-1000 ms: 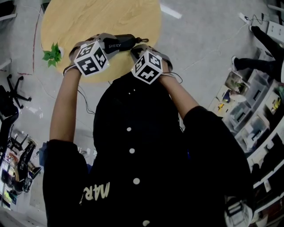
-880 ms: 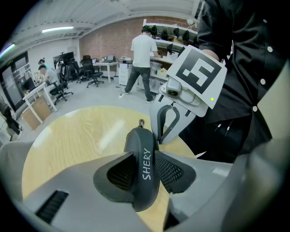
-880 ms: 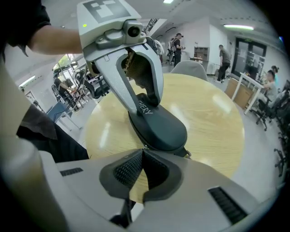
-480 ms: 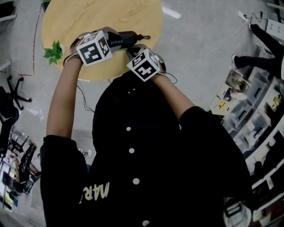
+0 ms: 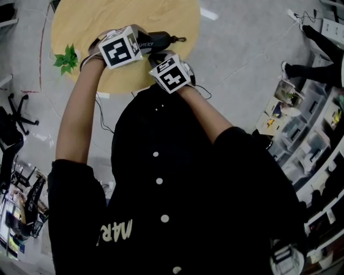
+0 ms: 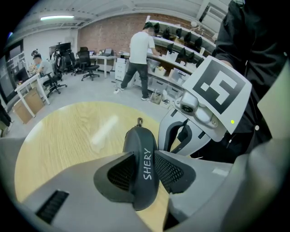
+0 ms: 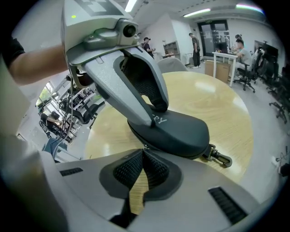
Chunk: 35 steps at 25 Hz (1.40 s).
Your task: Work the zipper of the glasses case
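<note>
Black and smooth-shelled, the glasses case lies at the centre of the right tool's view, over the round wooden desk. It bears the white lettering "SHERY", and a metal clip hangs off its right end. The left tool is clamped across the case's body, one pad on each side. The right tool has its pads pinched together at the near seam of the case, on the small zipper pull. Along the seam that shows, the case looks closed, so whatever is inside is hidden. At the upper left of the head view, a small green plant stands by the desk's edge, apart from both tools.
</note>
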Available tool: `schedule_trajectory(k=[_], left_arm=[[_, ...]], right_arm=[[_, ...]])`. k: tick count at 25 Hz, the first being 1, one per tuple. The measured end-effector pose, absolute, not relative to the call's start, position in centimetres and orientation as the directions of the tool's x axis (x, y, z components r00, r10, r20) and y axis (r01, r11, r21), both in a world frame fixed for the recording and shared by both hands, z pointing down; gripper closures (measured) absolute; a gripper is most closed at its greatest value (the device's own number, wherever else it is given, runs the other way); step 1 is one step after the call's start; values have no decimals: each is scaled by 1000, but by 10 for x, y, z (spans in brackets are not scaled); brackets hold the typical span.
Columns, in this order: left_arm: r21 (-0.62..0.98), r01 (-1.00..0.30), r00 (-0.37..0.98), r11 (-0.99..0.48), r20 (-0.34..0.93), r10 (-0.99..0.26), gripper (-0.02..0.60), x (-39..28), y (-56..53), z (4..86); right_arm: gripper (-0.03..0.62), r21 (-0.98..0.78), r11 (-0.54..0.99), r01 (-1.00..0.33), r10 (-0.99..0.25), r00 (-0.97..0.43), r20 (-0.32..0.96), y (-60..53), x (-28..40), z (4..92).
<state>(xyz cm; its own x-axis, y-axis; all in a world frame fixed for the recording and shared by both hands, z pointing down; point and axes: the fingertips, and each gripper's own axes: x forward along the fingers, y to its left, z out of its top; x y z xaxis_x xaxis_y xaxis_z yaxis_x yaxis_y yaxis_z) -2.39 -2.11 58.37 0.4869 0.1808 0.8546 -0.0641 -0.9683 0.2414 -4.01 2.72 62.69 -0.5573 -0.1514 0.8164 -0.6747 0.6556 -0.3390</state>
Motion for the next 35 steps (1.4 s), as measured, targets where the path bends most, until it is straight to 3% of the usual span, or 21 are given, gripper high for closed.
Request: schedule_trajectory(k=[35], left_arm=[[252,-54,496,-966,847,193,442,-23,-25,581]], right_arm=[[585,-368,517,-773,-274,-557,784,21,-105,625]])
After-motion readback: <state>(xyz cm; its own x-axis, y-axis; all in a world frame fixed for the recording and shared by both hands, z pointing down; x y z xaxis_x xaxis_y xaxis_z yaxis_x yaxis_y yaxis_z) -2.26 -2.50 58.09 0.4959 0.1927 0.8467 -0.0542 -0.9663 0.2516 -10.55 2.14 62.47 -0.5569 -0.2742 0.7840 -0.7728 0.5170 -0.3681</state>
